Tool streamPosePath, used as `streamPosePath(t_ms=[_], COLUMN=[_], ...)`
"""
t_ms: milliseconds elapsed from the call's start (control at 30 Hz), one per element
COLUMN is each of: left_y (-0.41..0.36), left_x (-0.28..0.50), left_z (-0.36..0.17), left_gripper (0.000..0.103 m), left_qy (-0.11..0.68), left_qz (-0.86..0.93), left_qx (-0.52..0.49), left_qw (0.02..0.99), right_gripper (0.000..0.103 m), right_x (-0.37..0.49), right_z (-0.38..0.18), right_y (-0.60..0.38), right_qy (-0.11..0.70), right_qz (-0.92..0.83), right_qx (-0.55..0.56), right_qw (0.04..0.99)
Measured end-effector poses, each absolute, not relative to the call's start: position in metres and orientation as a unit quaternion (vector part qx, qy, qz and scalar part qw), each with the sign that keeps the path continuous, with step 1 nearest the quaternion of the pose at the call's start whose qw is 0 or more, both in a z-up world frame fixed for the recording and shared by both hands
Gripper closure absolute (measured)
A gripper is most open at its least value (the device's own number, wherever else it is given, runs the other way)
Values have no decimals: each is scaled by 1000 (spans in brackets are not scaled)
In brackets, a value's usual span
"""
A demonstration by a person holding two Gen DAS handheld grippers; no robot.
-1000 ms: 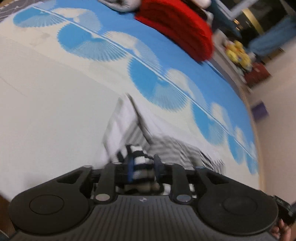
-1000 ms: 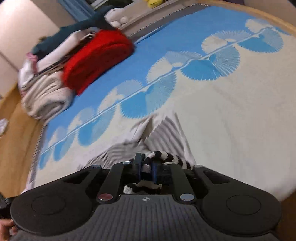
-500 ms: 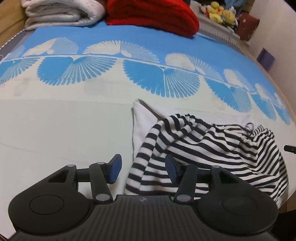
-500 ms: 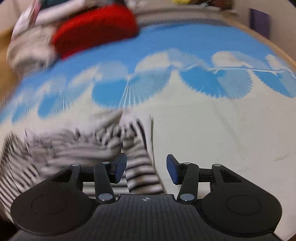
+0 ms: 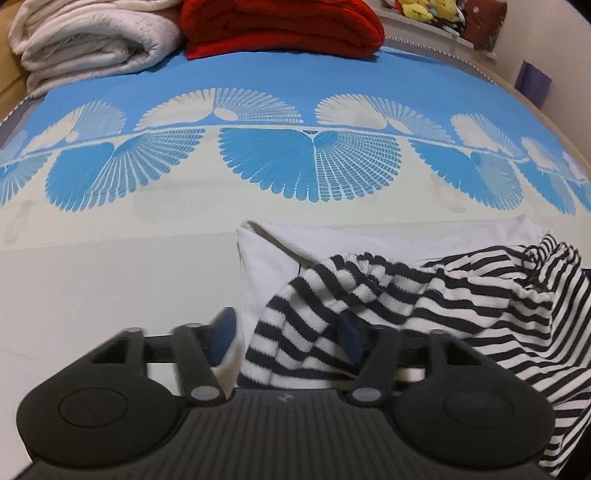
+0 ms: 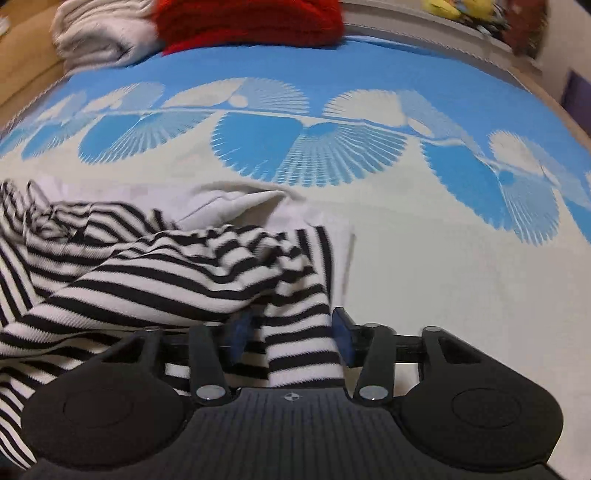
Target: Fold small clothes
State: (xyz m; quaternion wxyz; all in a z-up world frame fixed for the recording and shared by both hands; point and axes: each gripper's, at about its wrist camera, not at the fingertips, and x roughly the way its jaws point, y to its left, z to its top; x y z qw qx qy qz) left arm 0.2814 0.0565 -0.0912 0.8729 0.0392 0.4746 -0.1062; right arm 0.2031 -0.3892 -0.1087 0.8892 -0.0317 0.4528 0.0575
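Observation:
A small black-and-white striped garment (image 5: 424,295) lies crumpled on the bed, on top of a white garment (image 5: 269,258). My left gripper (image 5: 286,332) is open, its jaws on either side of the striped garment's left corner. My right gripper (image 6: 291,332) is open, with the striped garment's (image 6: 166,273) right corner lying between its jaws. The white garment (image 6: 236,205) shows behind the stripes in the right wrist view. Neither gripper holds anything.
The bed cover (image 5: 258,177) is blue and cream with fan patterns. A folded red blanket (image 5: 280,26) and a rolled white blanket (image 5: 88,40) lie at the far edge. Plush toys (image 5: 428,9) sit on a ledge at the back right.
Both grippers were shut on the striped garment's corners a second ago. They have opened and let it drop onto the bed. Both views have swung level over the bed.

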Motion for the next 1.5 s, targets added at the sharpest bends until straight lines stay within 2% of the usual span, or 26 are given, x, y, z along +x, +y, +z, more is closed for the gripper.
streamPosePath(t_ms=[33, 100, 167, 233, 333, 433, 567, 800, 867, 900, 933, 967, 1067, 1100, 1133, 1267, 1400, 1500], left_y=[57, 63, 82, 91, 80, 85, 90, 89, 89, 89, 90, 90, 93, 98, 103, 125, 131, 137], left_x=[284, 281, 277, 289, 304, 313, 322, 352, 359, 362, 365, 364, 353, 349, 343, 312, 269, 239], left_z=[-90, -67, -41, -50, -70, -68, -64, -97, -113, -123, -132, -137, -119, -111, -103, -82, -53, -56], left_gripper=[99, 100, 100, 100, 100, 100, 100, 99, 93, 85, 67, 63, 51, 42, 39, 39, 39, 40], left_qy=[474, 399, 320, 359, 409, 394, 375, 426, 456, 480, 510, 531, 511, 502, 497, 512, 518, 527], left_qz=[-112, -69, -41, -48, -30, -19, -9, -5, -9, -19, -32, -42, -35, -34, -35, -51, -80, -69], left_qx=[42, 59, 18, -22, 23, -7, -44, -42, -47, -54, -60, -65, -37, -42, -57, -124, -123, -111], left_qw=[872, 912, 946, 932, 912, 919, 926, 904, 888, 875, 857, 844, 858, 863, 865, 849, 843, 840], right_gripper=[99, 99, 99, 99, 99, 99, 99, 99, 97, 95, 86, 70, 65, 65, 63, 60, 56, 50], right_x=[204, 203, 200, 205, 224, 238, 246, 279, 285, 291, 294, 296, 289, 285, 281, 247, 203, 171], right_z=[-104, -78, -54, -49, -61, -64, -57, -97, -108, -115, -124, -132, -128, -122, -116, -92, -70, -69], right_y=[-388, -401, -419, -422, -410, -401, -401, -394, -392, -391, -391, -390, -392, -396, -400, -419, -427, -424], right_qy=[441, 378, 309, 294, 331, 336, 297, 367, 383, 401, 425, 449, 450, 446, 443, 441, 452, 466], right_qz=[50, 22, 1, -21, -30, -47, -60, -79, -79, -77, -72, -67, -69, -70, -70, -56, -28, -15], right_qx=[-39, 5, 82, 93, 63, 55, 70, 43, 40, 41, 44, 46, 53, 66, 84, 152, 165, 156], right_qw=[895, 926, 947, 951, 941, 939, 950, 926, 919, 912, 901, 890, 889, 890, 890, 883, 876, 871])
